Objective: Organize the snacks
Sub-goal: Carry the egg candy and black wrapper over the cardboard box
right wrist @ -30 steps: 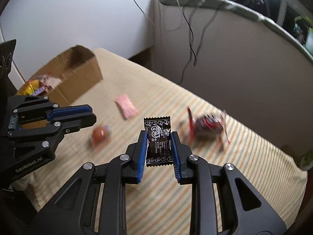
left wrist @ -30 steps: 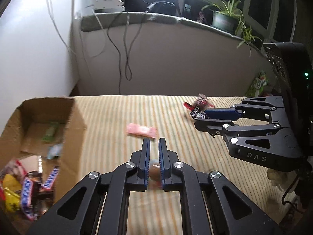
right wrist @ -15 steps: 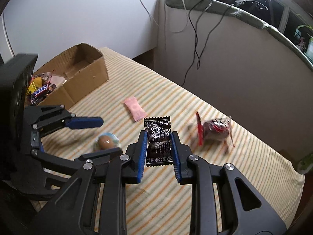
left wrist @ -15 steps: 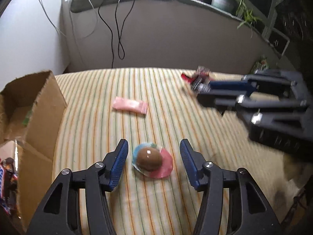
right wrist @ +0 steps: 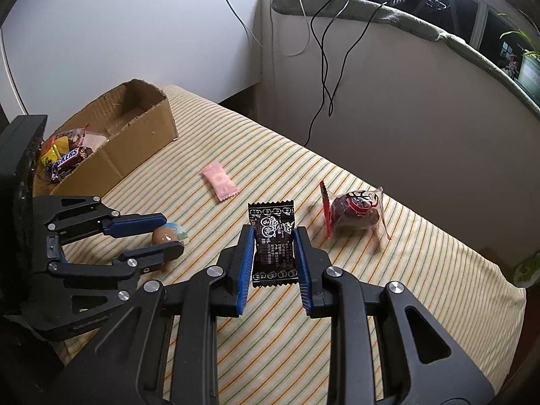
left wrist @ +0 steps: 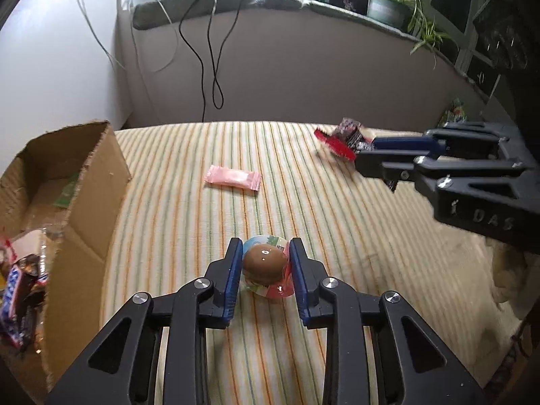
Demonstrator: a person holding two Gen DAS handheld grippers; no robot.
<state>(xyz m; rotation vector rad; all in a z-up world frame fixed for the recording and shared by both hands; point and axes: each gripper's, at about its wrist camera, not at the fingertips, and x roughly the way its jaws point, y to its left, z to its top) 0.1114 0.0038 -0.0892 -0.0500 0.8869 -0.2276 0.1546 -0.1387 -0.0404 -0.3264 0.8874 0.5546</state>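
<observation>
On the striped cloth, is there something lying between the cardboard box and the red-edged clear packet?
Yes. In the right wrist view, one flat pink wrapper lies between the open cardboard box and the red-edged clear packet; otherwise only bare striped cloth.

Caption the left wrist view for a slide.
Left gripper closes on a round chocolate snack on the striped cloth, cardboard box to its left.

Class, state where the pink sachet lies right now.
The pink sachet lies flat on the striped cloth, between the cardboard box and the red-edged snack.
</observation>
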